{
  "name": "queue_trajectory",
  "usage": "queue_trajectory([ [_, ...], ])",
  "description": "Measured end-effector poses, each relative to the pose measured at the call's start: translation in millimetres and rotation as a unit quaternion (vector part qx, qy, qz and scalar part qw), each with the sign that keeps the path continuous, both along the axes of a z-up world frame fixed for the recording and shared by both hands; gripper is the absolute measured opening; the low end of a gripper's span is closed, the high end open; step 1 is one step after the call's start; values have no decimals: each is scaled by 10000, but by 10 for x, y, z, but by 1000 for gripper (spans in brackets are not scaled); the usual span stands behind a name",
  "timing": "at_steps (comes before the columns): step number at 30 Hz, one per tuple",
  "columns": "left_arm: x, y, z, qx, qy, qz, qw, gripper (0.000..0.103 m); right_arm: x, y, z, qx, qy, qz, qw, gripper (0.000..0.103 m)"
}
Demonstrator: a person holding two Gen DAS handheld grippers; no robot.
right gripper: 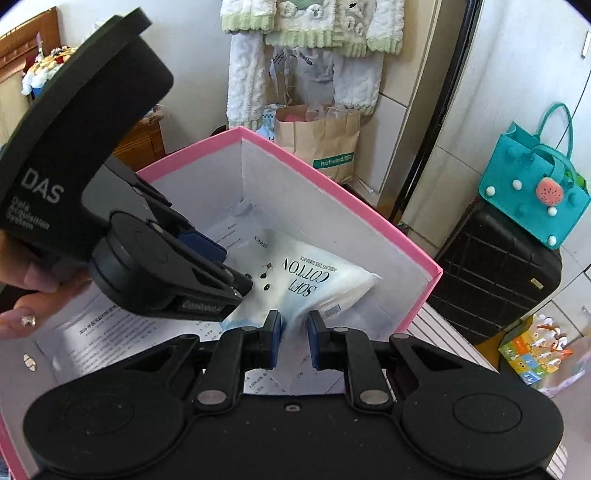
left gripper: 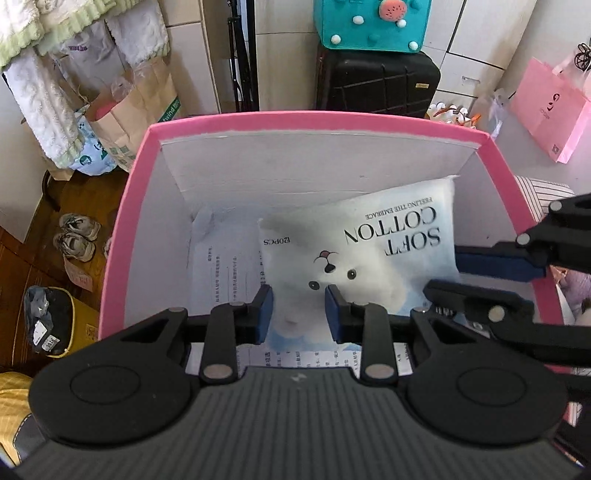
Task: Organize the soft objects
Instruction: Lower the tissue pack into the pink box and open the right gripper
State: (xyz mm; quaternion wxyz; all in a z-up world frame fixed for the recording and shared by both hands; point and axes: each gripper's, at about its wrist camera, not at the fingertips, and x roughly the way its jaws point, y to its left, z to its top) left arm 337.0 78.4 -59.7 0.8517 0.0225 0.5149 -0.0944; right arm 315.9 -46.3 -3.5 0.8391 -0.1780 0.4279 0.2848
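Observation:
A white soft pack printed "SOFT COTTON" with a dog face [left gripper: 369,251] lies inside a pink-rimmed box [left gripper: 295,122], on printed paper sheets [left gripper: 225,266]. My left gripper [left gripper: 298,312] is inside the box with its blue pads on either side of the pack's near end, jaws partly apart; whether they squeeze it is unclear. My right gripper [right gripper: 294,338] is shut on the pack's [right gripper: 317,284] near edge, which bunches between its pads. The right gripper shows at the right of the left view [left gripper: 495,273]; the left gripper shows at the left of the right view [right gripper: 221,273].
Around the box [right gripper: 332,181] are a black suitcase [left gripper: 376,85] with a teal bag [left gripper: 369,26] on top, a pink paper bag [left gripper: 550,110], brown paper bags [left gripper: 140,107], hanging towels [left gripper: 40,96], shoes [left gripper: 75,236] on the wooden floor, and a striped surface [right gripper: 443,339].

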Motion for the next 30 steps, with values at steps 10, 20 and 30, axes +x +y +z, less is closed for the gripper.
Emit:
queue_trajectory([
  [10, 54, 45, -50, -117, 123, 16, 9999, 29, 1, 120, -17, -591, -699, -19, 9958, 18],
  [20, -259, -8, 189, -62, 84, -36, 9999, 30, -162, -280, 191, 584, -138, 3, 9982, 19],
  [30, -798, -48, 656, -24, -249, -56, 9997, 42, -596, -414, 469, 925, -150, 44, 9956, 20],
])
